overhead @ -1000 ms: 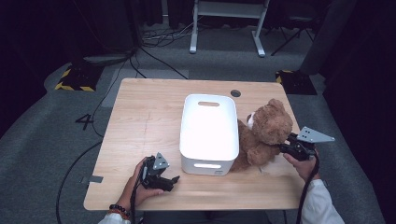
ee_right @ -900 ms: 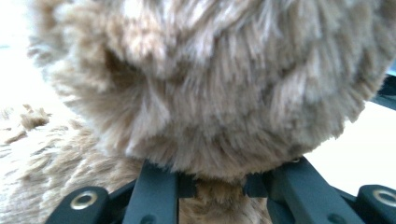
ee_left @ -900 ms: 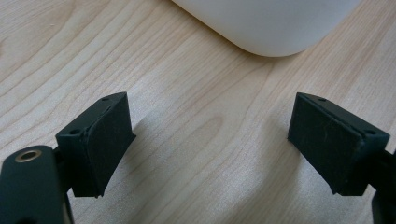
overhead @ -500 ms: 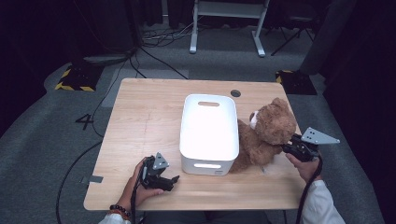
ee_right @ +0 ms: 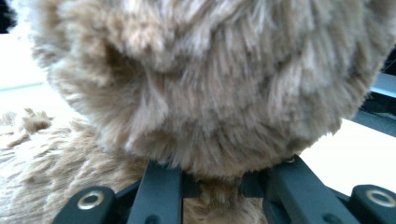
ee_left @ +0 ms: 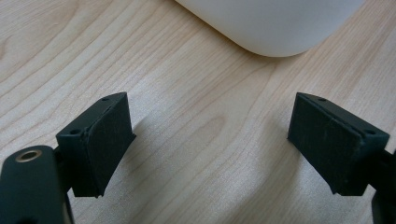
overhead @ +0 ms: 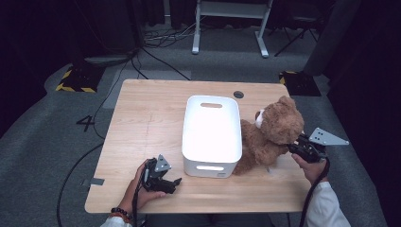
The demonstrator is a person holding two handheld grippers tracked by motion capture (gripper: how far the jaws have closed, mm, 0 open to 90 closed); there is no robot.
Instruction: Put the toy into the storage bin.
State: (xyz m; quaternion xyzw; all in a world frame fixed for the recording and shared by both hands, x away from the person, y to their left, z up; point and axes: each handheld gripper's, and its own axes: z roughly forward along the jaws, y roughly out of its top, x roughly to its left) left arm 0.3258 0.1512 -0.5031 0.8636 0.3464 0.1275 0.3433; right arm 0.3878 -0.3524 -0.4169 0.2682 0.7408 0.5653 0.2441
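Teddy bear (overhead: 269, 137) leans against right wall of white bin (overhead: 211, 135), head far-right, body running near-left. Right gripper (overhead: 297, 145) is clenched on its neck fur. Left gripper (overhead: 170, 182) rests released near the near-left table (overhead: 142, 113) edge, with bare wood around.

One brown teddy bear (overhead: 269, 135) and one white bin (overhead: 211, 135) sit on a single wooden table (overhead: 142, 118). Two handheld grippers are at work, the left gripper (overhead: 172, 183) and the right gripper (overhead: 292, 147). One floor marking, the numeral 4 (overhead: 86, 123), lies beside the table.
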